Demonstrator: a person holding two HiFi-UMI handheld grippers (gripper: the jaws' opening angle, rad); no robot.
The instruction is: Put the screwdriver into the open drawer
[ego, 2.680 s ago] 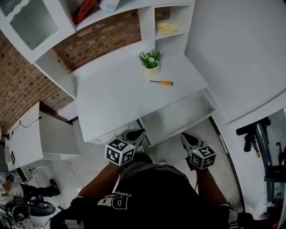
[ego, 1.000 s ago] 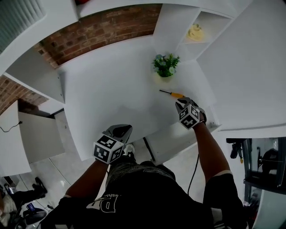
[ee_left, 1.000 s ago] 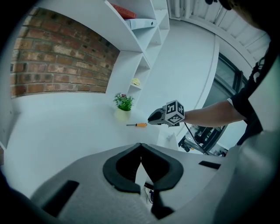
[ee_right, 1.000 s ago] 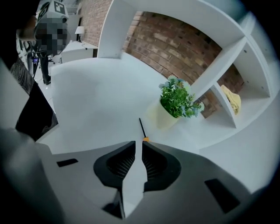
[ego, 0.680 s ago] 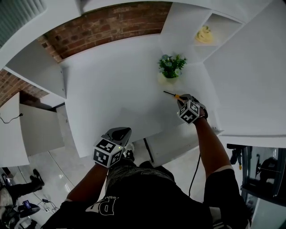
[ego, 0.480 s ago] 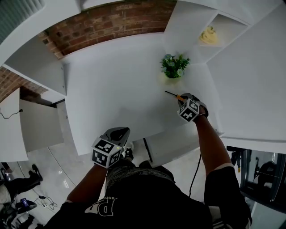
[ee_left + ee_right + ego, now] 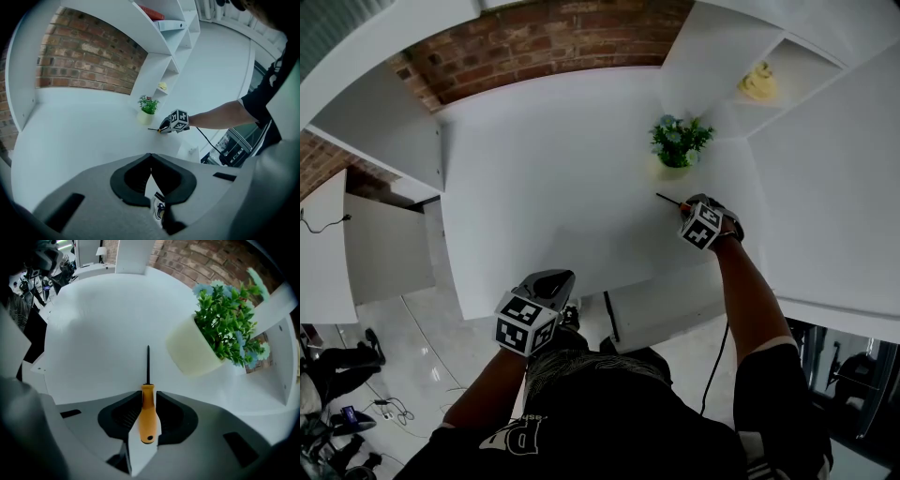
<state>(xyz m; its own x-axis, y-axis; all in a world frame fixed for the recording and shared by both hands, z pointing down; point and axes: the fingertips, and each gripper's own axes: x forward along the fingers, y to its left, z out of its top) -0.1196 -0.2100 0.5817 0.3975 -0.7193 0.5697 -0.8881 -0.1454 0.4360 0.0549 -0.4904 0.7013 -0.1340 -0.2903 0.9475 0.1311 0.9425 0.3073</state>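
Broadly, a smooth matte white worktop (image 7: 544,169) is seen against a brick wall, and the open drawer (image 7: 670,309) is made out as a white box below its front edge. A small potted plant (image 7: 677,148), with green leaves in a rounded cream pot, is set near the right rear. The left claw (image 7: 151,176) is held off the front edge, its dark pads brought together on nothing. The right claw (image 7: 148,401) is closed on the screwdriver (image 7: 147,411), which is laid flat on the worktop near the pot, its thin dark shaft pointed away. The tool is judged light and rigid. The rounded orange plastic handle is judged the best place to be gripped, though it could be rolled between the pads if squeezed weakly.
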